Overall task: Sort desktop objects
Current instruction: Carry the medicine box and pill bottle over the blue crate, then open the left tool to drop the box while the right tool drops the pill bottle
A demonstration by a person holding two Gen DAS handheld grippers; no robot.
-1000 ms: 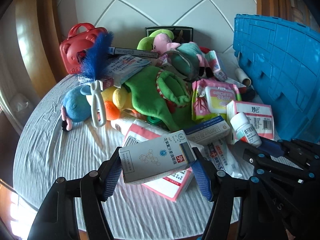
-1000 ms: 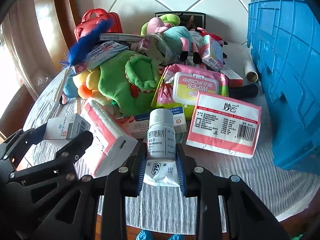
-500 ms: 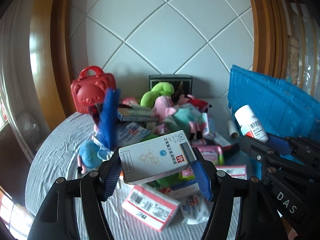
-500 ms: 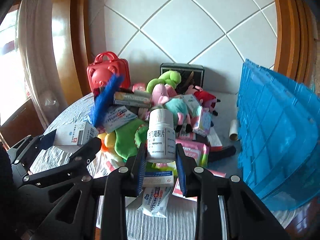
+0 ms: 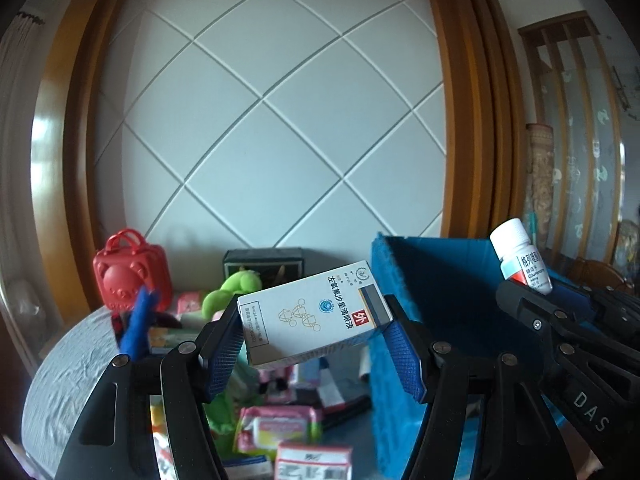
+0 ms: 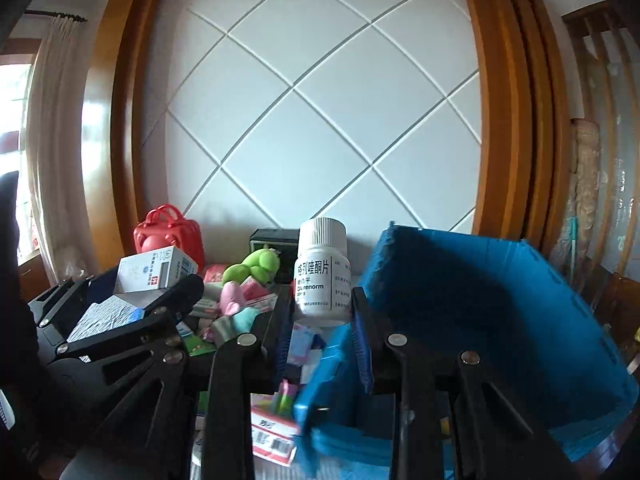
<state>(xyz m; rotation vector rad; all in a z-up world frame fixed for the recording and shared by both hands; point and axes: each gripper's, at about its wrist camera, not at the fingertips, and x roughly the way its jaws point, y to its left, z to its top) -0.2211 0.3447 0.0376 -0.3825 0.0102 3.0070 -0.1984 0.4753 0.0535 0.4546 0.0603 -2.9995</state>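
My left gripper [image 5: 316, 344] is shut on a white medicine box [image 5: 312, 318], held tilted high above the table, left of the blue crate [image 5: 440, 292]. My right gripper [image 6: 322, 320] is shut on a white pill bottle [image 6: 323, 276], held upright above the near left corner of the blue crate [image 6: 480, 300]. The pill bottle also shows in the left wrist view [image 5: 520, 256], and the medicine box in the right wrist view [image 6: 156, 270]. A pile of plush toys and packets lies on the table below, largely hidden by the fingers.
A red bear case [image 5: 130, 276] stands at the back left of the round grey table [image 5: 68, 364]. A green plush [image 6: 256, 264], a dark box [image 5: 262, 264], a pink wipes pack [image 5: 276, 428] and pink-and-white boxes [image 6: 272, 436] lie below. A tiled wall is behind.
Both grippers have risen high off the table with their loads and moved toward the blue crate, whose open top now shows below the right gripper.
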